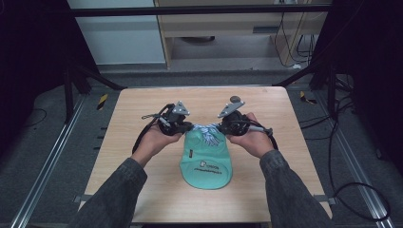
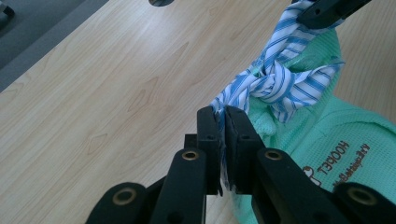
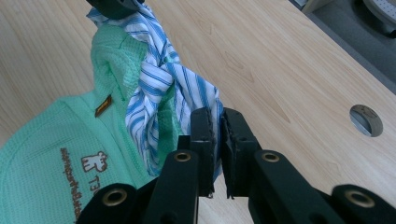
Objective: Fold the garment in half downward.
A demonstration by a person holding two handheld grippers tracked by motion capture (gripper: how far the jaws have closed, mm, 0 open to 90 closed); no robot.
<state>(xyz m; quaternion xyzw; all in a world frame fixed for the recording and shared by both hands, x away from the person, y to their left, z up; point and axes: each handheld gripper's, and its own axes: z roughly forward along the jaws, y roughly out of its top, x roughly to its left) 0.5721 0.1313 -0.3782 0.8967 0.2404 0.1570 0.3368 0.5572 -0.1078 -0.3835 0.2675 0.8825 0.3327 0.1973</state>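
A mint-green cloth bag [image 1: 206,161] lies in the middle of the wooden table [image 1: 138,109], with a printed logo near its rounded near end. A blue-and-white striped ribbon [image 1: 207,133] is tied in a knot [image 2: 271,86] at the bag's far end. My left gripper [image 1: 188,126] is shut on the ribbon's left end [image 2: 223,109]. My right gripper [image 1: 217,127] is shut on the ribbon's right end [image 3: 210,105]. The two grippers face each other across the knot, and the ribbon [image 3: 154,88] runs taut between them. The bag [image 2: 336,140] hangs slack below the knot.
A round cable hole [image 1: 235,99] sits near the table's far edge, right of centre [image 3: 365,120]. Black frame posts and trailing cables stand around the table on the grey floor. A small brown label [image 3: 103,105] is sewn on the bag [image 3: 51,140].
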